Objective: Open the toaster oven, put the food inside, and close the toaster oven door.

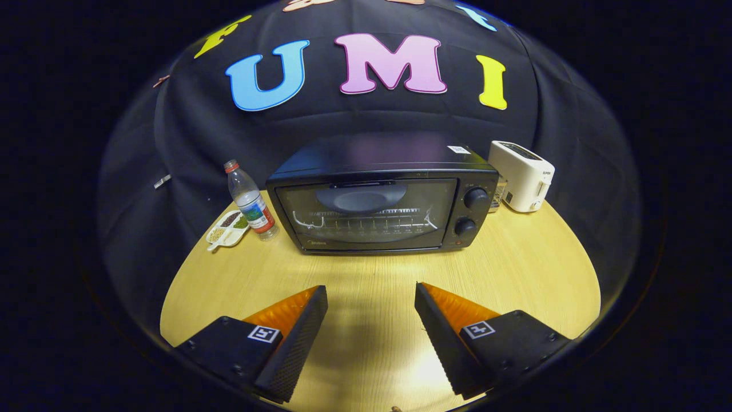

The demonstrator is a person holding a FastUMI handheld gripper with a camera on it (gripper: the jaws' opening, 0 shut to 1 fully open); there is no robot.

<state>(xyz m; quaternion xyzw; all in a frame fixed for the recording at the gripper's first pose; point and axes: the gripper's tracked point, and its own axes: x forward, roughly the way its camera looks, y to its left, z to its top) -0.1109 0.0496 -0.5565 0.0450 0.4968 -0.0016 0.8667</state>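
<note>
A black toaster oven (pixel 382 197) stands on the wooden table (pixel 372 274), straight ahead of my fingers and a good way beyond them. Its glass door (pixel 366 214) is shut, with the handle (pixel 353 184) along the door's top edge and a wire rack visible inside. Two knobs (pixel 474 198) sit on its right panel. My gripper (pixel 372 294) is open, its two black-and-orange fingers spread wide over bare table with nothing between them. A small white divided dish (pixel 227 230) holding bits of food lies left of the oven.
A clear plastic water bottle (pixel 250 200) stands between the dish and the oven's left side. A white pop-up toaster (pixel 521 175) stands at the oven's right rear, with a small glass (pixel 498 193) between them. Bare tabletop separates my fingers from the oven.
</note>
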